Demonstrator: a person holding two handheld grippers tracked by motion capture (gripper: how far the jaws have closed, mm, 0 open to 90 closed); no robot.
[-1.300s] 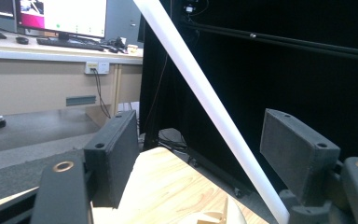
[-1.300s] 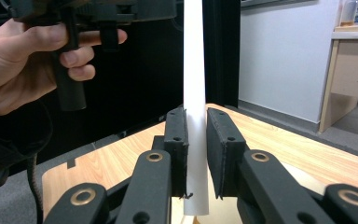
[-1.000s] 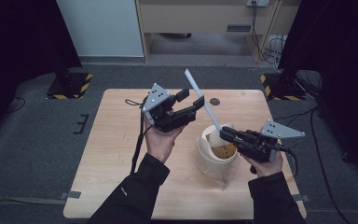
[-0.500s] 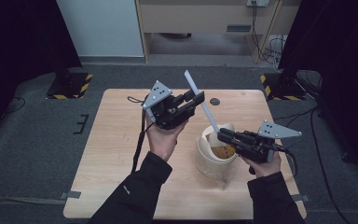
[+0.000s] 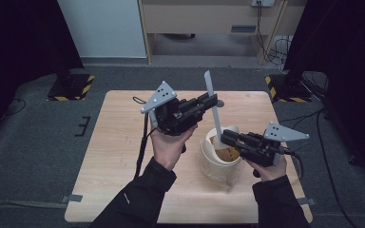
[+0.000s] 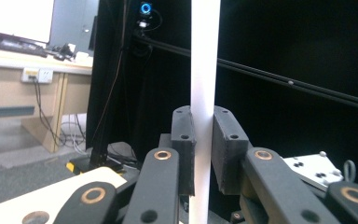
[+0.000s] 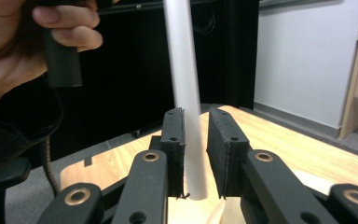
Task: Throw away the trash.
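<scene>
A long flat white plastic strip (image 5: 212, 102) is pinched upright by the left gripper (image 6: 203, 154), probably for steadying. Its lower end is straddled by the right gripper (image 7: 196, 154), jaws spread, above the cream round tub (image 5: 218, 164) near the desk's (image 5: 114, 156) right edge.

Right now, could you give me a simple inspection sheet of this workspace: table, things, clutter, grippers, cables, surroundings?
Surface: wooden table, mostly bare.
Job's things: cream cup with something brown inside; long white strip standing up out of the cup.
Clutter: small dark round object near the far edge, too small to identify.
Grippers: left gripper fingers clamped on the strip; right gripper at the cup's rim, fingers apart around the strip with a gap on one side.
Cables: black cable trailing from the left gripper.
Surroundings: grey floor, black curtains, wooden desk behind.
</scene>
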